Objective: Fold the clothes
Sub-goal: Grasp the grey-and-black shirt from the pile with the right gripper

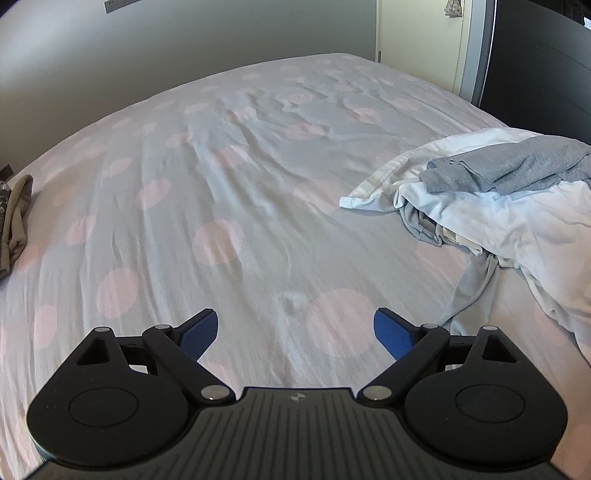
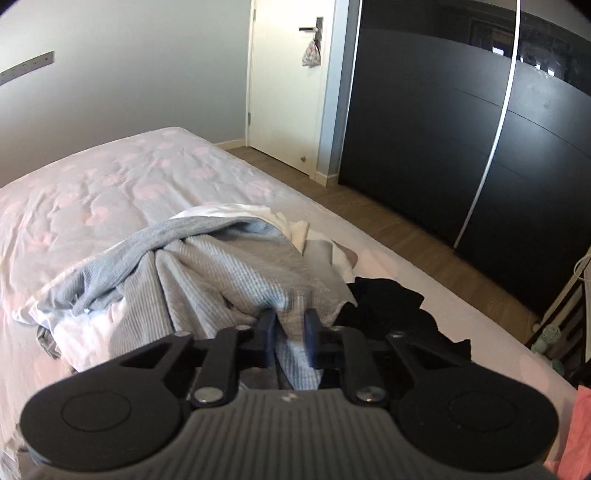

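A grey ribbed garment (image 2: 229,280) lay crumpled on the bed (image 2: 92,192), atop white laundry (image 2: 92,332) and beside a black garment (image 2: 388,306). The right gripper (image 2: 291,325) was clenched on a fold of it. The left gripper (image 1: 295,332) hung released over bare bedspread.

Bedspread (image 1: 221,155), grey with pale pink dots, creased, covering the whole bed. Wall (image 1: 147,48), plain grey, behind the bed, bearing a metal strip (image 2: 27,69) with holes. Door (image 2: 284,92), white, shut; dark lever handle (image 2: 312,28) with a small patterned pouch (image 2: 311,55) hanging from it. Wardrobe (image 2: 461,129), black, with a thin white vertical trim, right of the door. Floor (image 2: 399,229), brown wood planks, between bed and wardrobe.
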The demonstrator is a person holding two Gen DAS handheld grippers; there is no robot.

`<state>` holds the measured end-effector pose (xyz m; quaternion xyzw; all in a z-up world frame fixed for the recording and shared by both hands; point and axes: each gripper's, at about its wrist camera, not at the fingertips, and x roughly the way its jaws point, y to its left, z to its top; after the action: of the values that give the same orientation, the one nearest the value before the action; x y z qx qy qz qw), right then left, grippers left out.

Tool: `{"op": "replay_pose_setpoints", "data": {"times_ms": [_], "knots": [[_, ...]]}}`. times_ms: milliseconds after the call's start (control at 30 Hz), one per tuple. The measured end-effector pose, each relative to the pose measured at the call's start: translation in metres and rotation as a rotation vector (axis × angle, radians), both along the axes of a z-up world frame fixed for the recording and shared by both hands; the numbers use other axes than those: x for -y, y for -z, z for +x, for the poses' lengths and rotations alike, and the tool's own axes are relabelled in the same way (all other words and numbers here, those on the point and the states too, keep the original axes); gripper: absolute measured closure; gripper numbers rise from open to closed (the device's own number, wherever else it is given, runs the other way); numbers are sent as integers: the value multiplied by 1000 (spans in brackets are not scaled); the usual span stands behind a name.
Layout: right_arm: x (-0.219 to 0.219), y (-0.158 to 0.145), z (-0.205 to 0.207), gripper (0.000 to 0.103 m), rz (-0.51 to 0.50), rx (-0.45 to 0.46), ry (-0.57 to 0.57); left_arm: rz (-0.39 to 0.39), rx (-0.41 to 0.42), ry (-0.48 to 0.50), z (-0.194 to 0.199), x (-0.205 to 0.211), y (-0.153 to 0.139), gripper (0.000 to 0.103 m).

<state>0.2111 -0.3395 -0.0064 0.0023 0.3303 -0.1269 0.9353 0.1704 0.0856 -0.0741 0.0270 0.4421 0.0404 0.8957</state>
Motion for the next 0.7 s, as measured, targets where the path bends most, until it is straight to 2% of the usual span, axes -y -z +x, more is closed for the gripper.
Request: {"op": "replay_pose_setpoints", "data": {"times_ms": [100, 267, 467, 700], "knots": [[-9, -15, -5, 93, -40, 37, -8, -10, -9, 2, -1, -7, -4, 23], [-40, -59, -18, 93, -44, 128, -114, -17, 11, -23, -12, -24, -18, 24], [-134, -110, -38, 93, 2, 218, -355, -9, 68, -65, -50, -57, -47, 25], [-275, -136, -81, 96, 49, 271, -668, 15, 146, -163, -108, -117, -77, 25]]}}
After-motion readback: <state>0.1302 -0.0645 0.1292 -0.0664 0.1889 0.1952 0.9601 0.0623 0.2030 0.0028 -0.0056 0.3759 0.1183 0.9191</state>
